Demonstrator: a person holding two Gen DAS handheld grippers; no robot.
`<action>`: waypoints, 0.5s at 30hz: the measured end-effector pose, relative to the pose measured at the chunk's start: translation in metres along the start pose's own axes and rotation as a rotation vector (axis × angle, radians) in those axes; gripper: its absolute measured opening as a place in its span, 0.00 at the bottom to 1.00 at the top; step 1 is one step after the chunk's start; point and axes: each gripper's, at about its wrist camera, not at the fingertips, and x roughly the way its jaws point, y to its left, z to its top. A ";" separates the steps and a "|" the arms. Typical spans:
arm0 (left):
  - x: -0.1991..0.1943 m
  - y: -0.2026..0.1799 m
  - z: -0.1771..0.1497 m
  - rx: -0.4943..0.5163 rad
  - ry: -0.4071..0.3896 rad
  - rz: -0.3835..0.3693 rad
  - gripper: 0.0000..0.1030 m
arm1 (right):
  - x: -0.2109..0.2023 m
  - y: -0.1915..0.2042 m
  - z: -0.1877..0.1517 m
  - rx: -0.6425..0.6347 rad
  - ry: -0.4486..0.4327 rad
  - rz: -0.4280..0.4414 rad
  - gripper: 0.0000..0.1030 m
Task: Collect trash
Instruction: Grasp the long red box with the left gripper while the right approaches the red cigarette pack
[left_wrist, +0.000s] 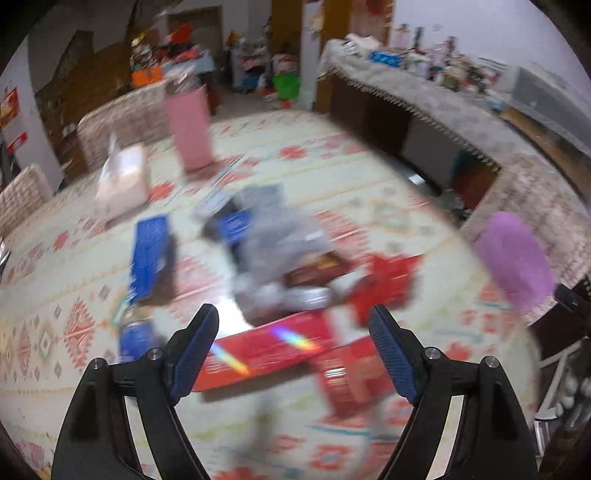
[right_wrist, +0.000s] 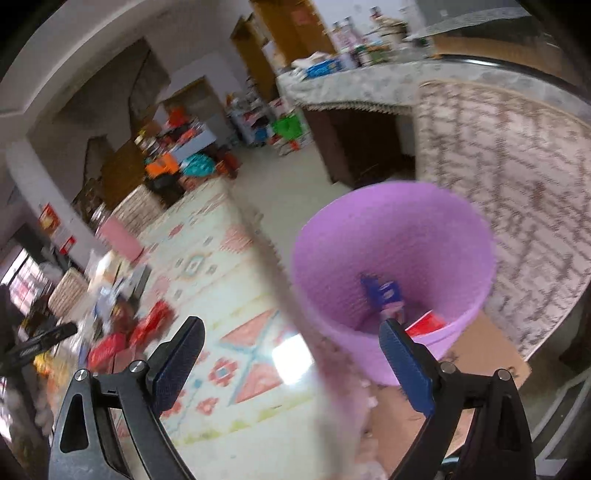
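Both views are motion-blurred. My left gripper (left_wrist: 293, 325) is open and empty above a patterned table. Below it lie a long red box (left_wrist: 266, 349) and another red box (left_wrist: 351, 380). Further off are a red packet (left_wrist: 388, 280), a grey crumpled bag (left_wrist: 280, 240), a blue box (left_wrist: 151, 254) and a small blue bottle (left_wrist: 135, 332). My right gripper (right_wrist: 291, 336) is open and empty beside a purple bin (right_wrist: 395, 258), which stands off the table edge. The bin holds a blue packet (right_wrist: 384, 295) and a red box (right_wrist: 424, 325). The bin also shows in the left wrist view (left_wrist: 513, 258).
A pink cylinder (left_wrist: 190, 129) and a tissue box (left_wrist: 123, 181) stand at the table's far side. A cloth-covered counter (left_wrist: 424, 99) with clutter runs at the right. A patterned chair back (right_wrist: 517, 184) is behind the bin. The trash pile shows at left (right_wrist: 122, 332).
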 end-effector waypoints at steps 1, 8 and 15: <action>0.006 0.010 -0.001 -0.011 0.016 -0.005 0.80 | 0.004 0.008 -0.004 -0.011 0.014 0.010 0.95; 0.051 0.036 -0.001 0.022 0.102 -0.078 0.80 | 0.020 0.047 -0.027 -0.063 0.075 0.026 0.95; 0.061 0.027 -0.025 0.090 0.219 -0.256 0.80 | 0.026 0.073 -0.039 -0.102 0.104 0.018 0.95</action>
